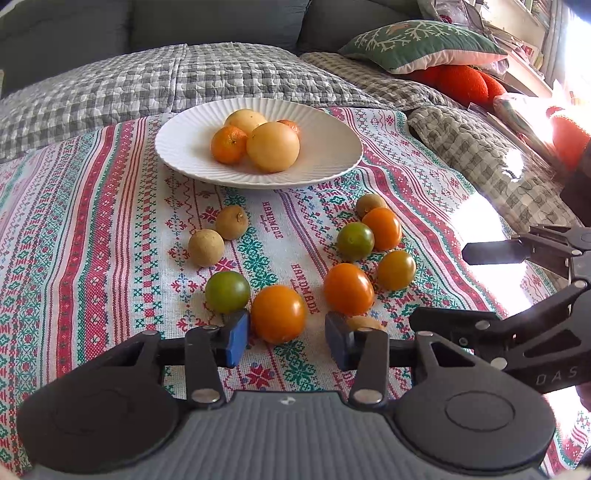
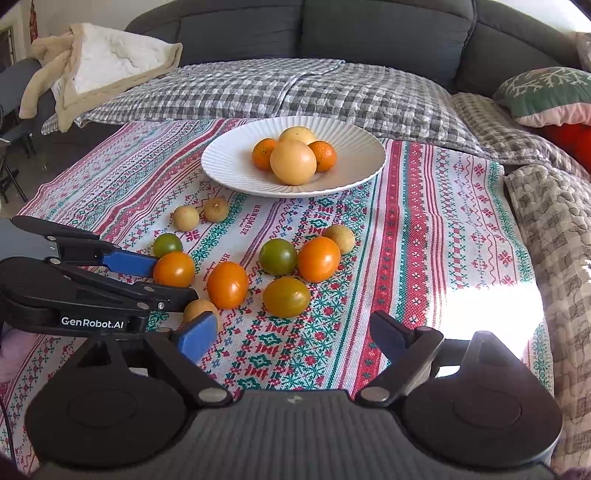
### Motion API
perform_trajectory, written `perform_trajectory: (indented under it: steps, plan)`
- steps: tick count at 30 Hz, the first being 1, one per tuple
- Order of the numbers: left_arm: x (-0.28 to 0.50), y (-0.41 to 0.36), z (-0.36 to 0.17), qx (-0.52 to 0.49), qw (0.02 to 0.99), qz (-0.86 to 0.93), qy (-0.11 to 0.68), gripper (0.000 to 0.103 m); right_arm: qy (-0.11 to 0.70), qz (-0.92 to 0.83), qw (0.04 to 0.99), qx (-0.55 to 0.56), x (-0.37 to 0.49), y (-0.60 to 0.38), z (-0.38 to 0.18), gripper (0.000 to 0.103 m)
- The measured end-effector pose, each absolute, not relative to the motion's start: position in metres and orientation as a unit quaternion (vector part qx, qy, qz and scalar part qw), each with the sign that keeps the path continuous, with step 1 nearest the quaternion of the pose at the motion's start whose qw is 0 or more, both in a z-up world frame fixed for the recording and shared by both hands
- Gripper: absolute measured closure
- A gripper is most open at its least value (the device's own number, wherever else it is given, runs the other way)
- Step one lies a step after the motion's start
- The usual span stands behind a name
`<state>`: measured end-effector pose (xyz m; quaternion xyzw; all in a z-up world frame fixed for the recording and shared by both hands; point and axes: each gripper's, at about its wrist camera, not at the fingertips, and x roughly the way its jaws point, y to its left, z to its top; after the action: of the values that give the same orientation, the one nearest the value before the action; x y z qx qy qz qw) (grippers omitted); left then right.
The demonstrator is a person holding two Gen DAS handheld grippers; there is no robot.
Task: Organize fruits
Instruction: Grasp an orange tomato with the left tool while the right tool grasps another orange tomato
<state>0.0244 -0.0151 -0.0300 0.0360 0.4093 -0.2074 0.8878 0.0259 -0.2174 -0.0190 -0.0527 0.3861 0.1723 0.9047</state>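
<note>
Grey sofa (image 2: 369,33) behind, checked quilt (image 2: 295,92), sun glare at rt.

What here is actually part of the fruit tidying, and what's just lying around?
Part of the job: white plate; citrus already on it; loose tomatoes; small tan fruits; left gripper, open around an orange tomato; right gripper, open and empty.

Just lying about: patterned cloth; checked quilt; green cushion; sofa; beige blanket.
</note>
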Motion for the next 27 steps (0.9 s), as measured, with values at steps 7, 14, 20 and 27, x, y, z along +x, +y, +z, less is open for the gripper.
perform_trajectory:
  steps: [7, 14, 20, 27]
  plan:
    - [0.028, -0.013, -0.030, 0.037, 0.888, -0.204, 0.411, 0.094, 0.392, 0.186, 0.900, -0.043, 0.026, -0.213, -0.019, 0.029]
    - [0.024, -0.008, -0.026, 0.053, 0.888, -0.198, 0.412, 0.094, 0.398, 0.206, 0.894, -0.027, 0.030, -0.206, -0.016, 0.050]
    - [0.020, 0.001, -0.025, 0.050, 0.886, -0.197, 0.418, 0.094, 0.395, 0.223, 0.891, -0.011, 0.036, -0.198, -0.012, 0.060]
    - [0.017, 0.007, -0.025, 0.051, 0.884, -0.196, 0.422, 0.095, 0.401, 0.232, 0.886, -0.021, 0.044, -0.182, -0.017, 0.065]
